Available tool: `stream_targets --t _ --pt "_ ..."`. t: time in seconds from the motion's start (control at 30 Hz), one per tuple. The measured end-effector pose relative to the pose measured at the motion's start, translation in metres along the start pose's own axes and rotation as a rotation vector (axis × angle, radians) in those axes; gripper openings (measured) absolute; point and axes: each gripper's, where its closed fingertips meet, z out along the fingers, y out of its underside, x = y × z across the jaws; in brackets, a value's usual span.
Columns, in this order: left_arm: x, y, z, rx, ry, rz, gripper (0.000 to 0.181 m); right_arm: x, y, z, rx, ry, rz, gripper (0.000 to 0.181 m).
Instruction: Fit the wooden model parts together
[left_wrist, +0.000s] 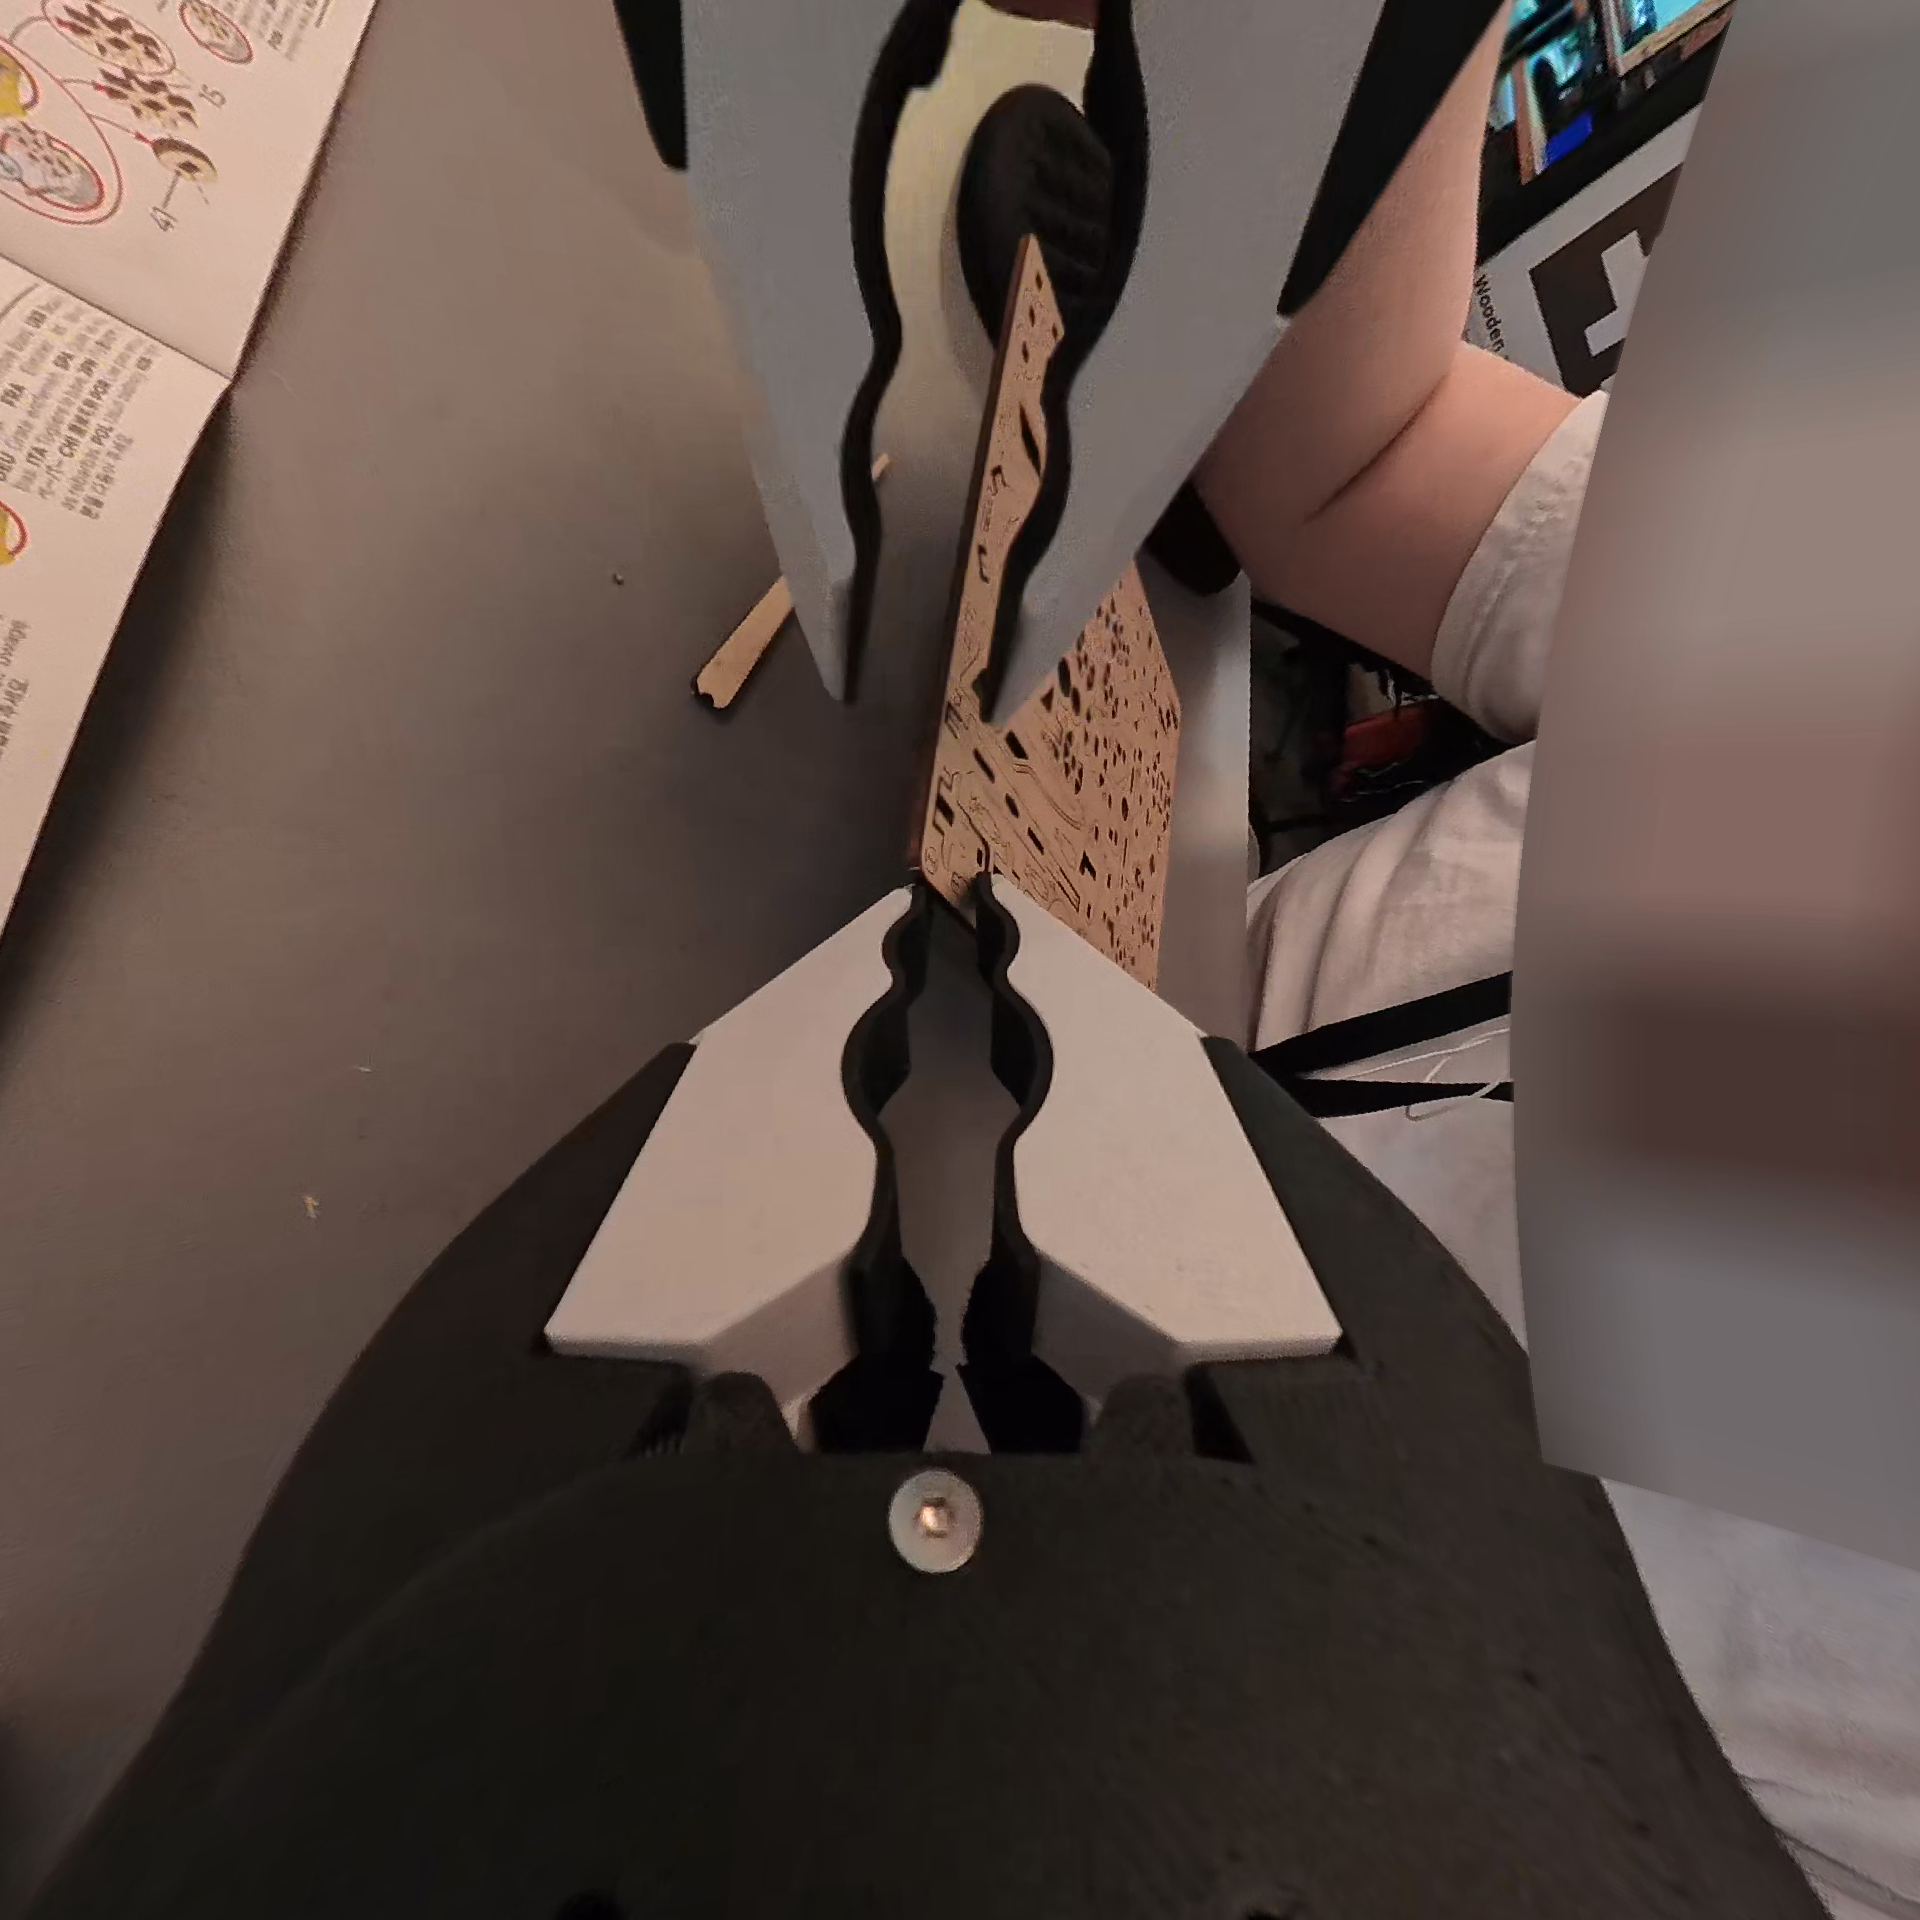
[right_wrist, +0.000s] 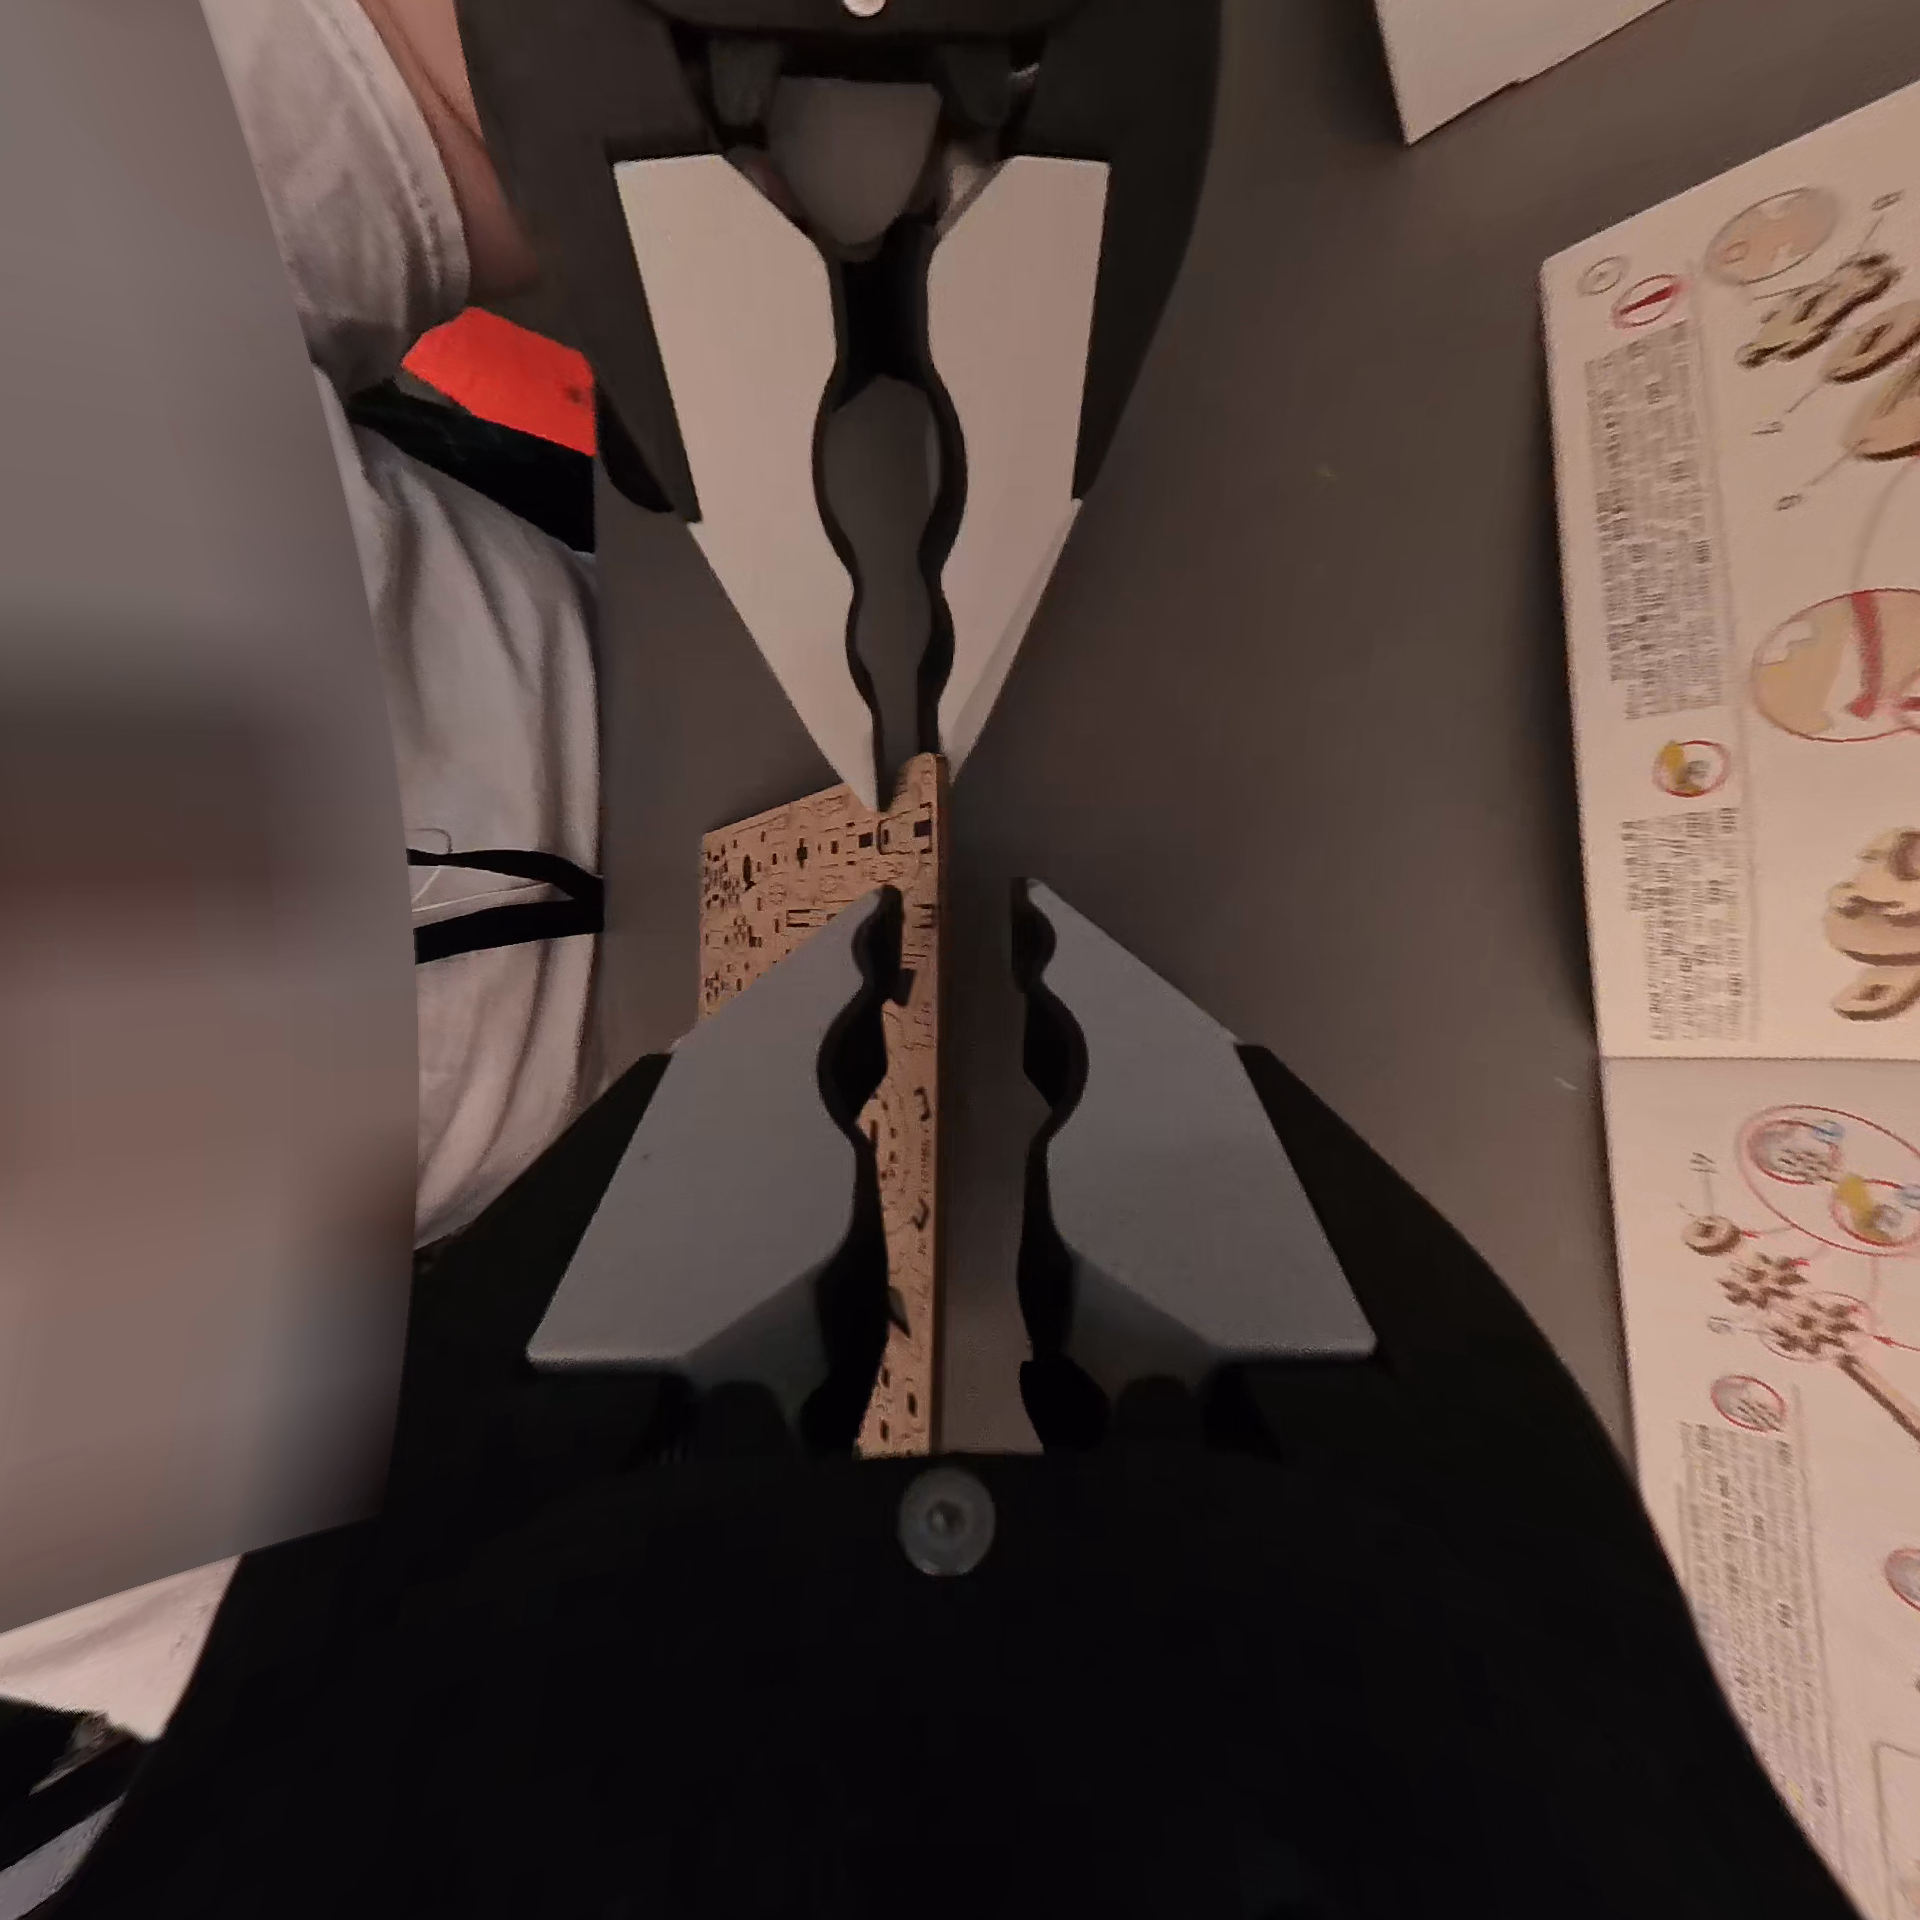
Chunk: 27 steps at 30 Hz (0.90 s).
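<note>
A thin wooden sheet (left_wrist: 1081, 790) of laser-cut model parts stands on edge above the grey table (left_wrist: 468, 831). My left gripper (left_wrist: 951, 891) is shut on the sheet's near corner. My right gripper (left_wrist: 920, 696) comes in from the top of the left wrist view. In the right wrist view, the sheet (right_wrist: 914, 1039) runs between the fingers of my right gripper (right_wrist: 958, 888), which is open. The sheet rests against its left finger, with a gap to the other. My left gripper (right_wrist: 912, 769) pinches the sheet's far end there.
An open instruction leaflet (left_wrist: 94, 416) lies on the table, and also shows in the right wrist view (right_wrist: 1756, 727). A loose wooden stick (left_wrist: 743, 644) lies beyond the grippers. A person's arm (left_wrist: 1382, 468) and white shirt (right_wrist: 488, 675) are beside the table edge. Left and right tips are no more than a few centimetres apart. About 7 cm separates my right fingertips from the loose wooden stick (left_wrist: 743, 644).
</note>
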Motion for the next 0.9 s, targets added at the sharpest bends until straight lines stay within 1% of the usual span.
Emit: stream_targets --t 0.07,0.1,0.13,0.17,0.2,0.23,0.27,0.3,0.37,0.43,0.47,0.5,0.53,0.7,0.77,0.9 --pt "0.0 -0.001 -0.002 0.003 -0.005 0.006 0.006 -0.003 -0.001 -0.003 0.015 -0.017 -0.003 0.023" --pt "0.001 -0.001 -0.003 0.006 -0.007 0.011 0.006 -0.003 0.0 -0.002 0.016 -0.022 -0.002 0.028" --pt "0.002 -0.003 -0.004 0.014 -0.005 0.015 0.006 -0.003 0.004 0.001 -0.005 -0.028 0.003 0.035" --pt "0.003 -0.004 -0.004 0.02 0.0 0.017 0.006 -0.004 0.01 0.005 -0.041 -0.047 0.005 0.035" --pt "0.004 -0.004 -0.005 0.023 0.003 0.019 0.006 -0.006 0.014 0.01 -0.073 -0.075 0.003 0.028" --pt "0.004 -0.004 -0.004 0.019 0.001 0.024 0.007 -0.015 0.014 0.012 -0.085 -0.144 -0.003 0.01" --pt "0.005 -0.003 -0.004 0.012 0.003 0.029 0.007 -0.017 0.015 0.012 -0.092 -0.156 -0.006 0.009" --pt "0.006 -0.003 -0.003 0.013 0.008 0.03 0.008 -0.017 0.016 0.013 -0.099 -0.155 -0.012 0.009" --pt "0.005 -0.007 -0.003 0.036 0.007 0.026 0.02 -0.019 0.013 0.012 -0.085 -0.161 -0.014 0.009" --pt "0.007 -0.01 -0.004 0.056 0.017 0.021 0.022 -0.018 0.01 0.013 -0.077 -0.153 0.001 0.009" --pt "0.004 -0.01 -0.004 0.055 -0.002 0.022 0.015 -0.018 0.01 0.013 -0.078 -0.15 0.004 0.009" --pt "0.0 -0.009 -0.005 0.05 -0.036 0.028 0.017 -0.017 0.011 0.014 -0.083 -0.142 0.002 0.009" --pt "-0.002 -0.01 -0.005 0.053 -0.055 0.033 0.014 -0.016 0.012 0.014 -0.09 -0.134 0.004 0.01" --pt "-0.001 -0.012 -0.006 0.082 -0.014 -0.03 0.007 -0.014 0.011 0.015 -0.088 -0.132 0.027 0.009" --pt "0.0 -0.012 -0.006 0.085 0.006 -0.044 0.006 -0.015 0.01 0.015 -0.08 -0.151 0.043 0.009" --pt "0.001 -0.011 -0.005 0.077 -0.002 -0.031 0.006 -0.017 0.006 0.015 -0.044 -0.204 0.083 0.011"
